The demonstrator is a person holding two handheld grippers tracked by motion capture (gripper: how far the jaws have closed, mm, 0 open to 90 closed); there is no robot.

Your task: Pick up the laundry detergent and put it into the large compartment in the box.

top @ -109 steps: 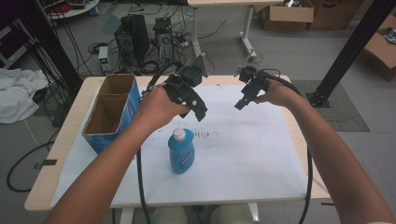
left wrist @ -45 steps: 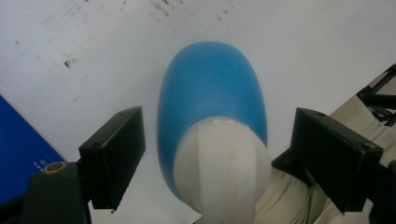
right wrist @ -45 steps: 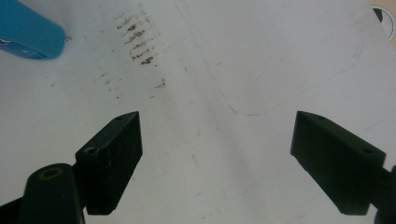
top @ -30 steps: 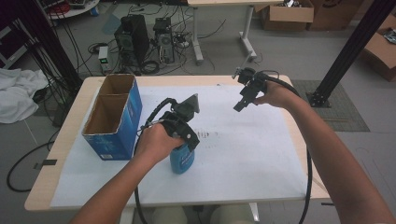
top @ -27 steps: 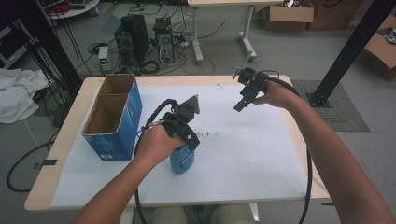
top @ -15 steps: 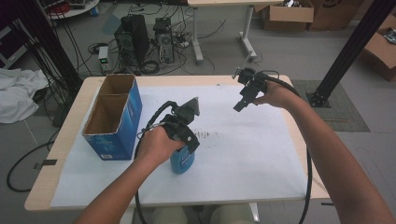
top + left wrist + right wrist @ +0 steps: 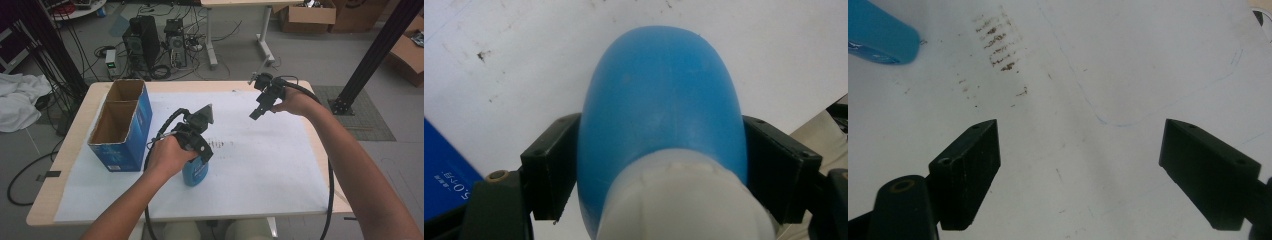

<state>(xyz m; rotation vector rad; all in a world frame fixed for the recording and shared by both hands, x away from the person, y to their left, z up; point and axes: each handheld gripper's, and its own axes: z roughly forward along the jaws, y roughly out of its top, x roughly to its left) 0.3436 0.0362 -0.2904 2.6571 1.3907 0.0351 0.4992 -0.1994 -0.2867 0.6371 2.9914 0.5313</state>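
Note:
A blue bottle (image 7: 196,173) with a white cap (image 7: 684,200) stands upright on the white paper near the table's front. My left gripper (image 7: 201,156) reaches down over it from above. In the left gripper view the bottle (image 7: 664,100) sits between the black jaws of this gripper (image 7: 661,165); they have just been closing, and both pads now touch the bottle's sides. My right gripper (image 7: 255,113) hovers over the far right part of the table. It (image 7: 1080,165) is open, with bare paper between its jaws.
A tall open blue cardboard box (image 7: 122,145) stands at the table's left, close to my left hand. White paper (image 7: 270,160) with brown smudges covers the tabletop. Floor clutter, cables and boxes lie beyond the table's far edge.
Since the earliest frame my left hand has come down and toward the front, onto the bottle. Over the last second both hands hold still.

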